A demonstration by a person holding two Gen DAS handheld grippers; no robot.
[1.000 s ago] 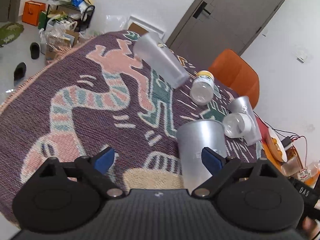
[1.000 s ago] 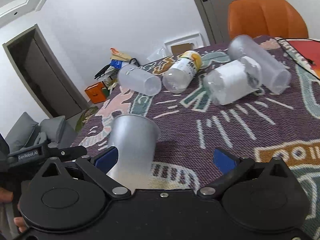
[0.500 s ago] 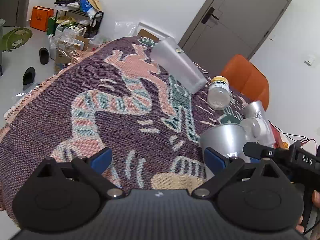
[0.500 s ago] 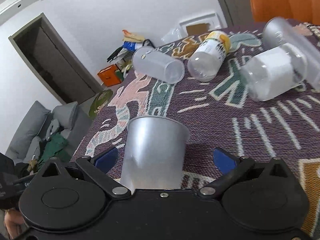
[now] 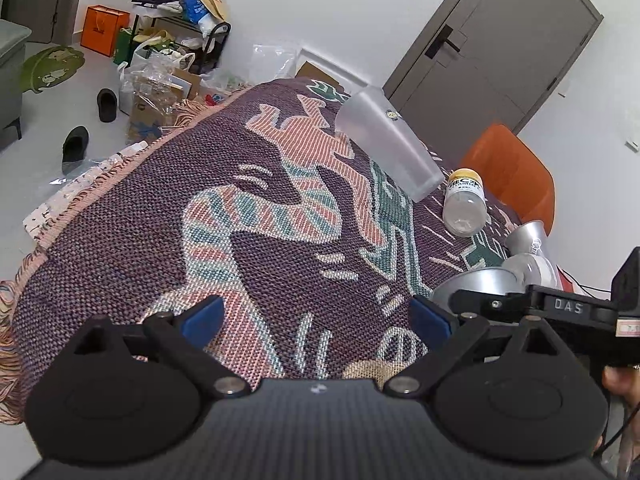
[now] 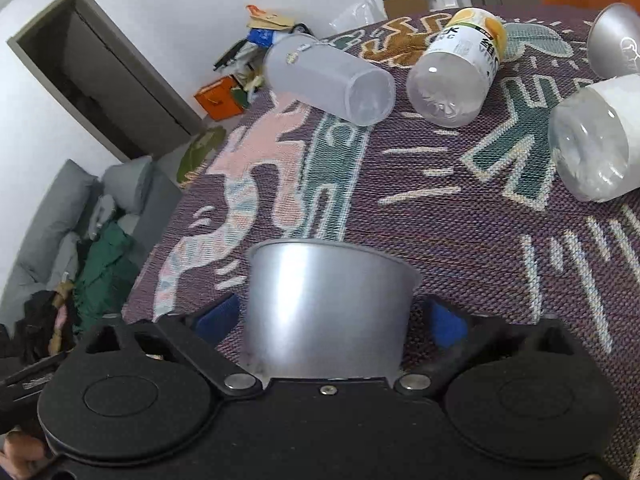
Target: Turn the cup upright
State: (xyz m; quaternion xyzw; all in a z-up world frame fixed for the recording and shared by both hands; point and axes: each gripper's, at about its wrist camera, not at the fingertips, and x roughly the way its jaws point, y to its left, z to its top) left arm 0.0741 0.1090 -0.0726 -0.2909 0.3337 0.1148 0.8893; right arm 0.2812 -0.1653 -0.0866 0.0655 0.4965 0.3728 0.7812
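A silver cup (image 6: 326, 304) stands upside down on the patterned cloth (image 6: 460, 240), wide rim down. My right gripper (image 6: 330, 320) has its blue pads on either side of the cup, closing around its body; whether they press it I cannot tell. In the left wrist view the cup (image 5: 476, 286) shows at the right, partly hidden by the right gripper's black body (image 5: 560, 308). My left gripper (image 5: 318, 316) is open and empty over the cloth (image 5: 260, 220), left of the cup.
A frosted cup (image 6: 328, 78) lies on its side, also in the left wrist view (image 5: 388, 144). A yellow-capped bottle (image 6: 460, 68), a clear white-labelled bottle (image 6: 596, 136) and another silver cup (image 6: 616, 40) lie behind. An orange chair (image 5: 516, 176) stands beyond the table.
My right gripper has moved in around the silver cup and narrowed its fingers. My left gripper has drawn back to the left, away from the cup.
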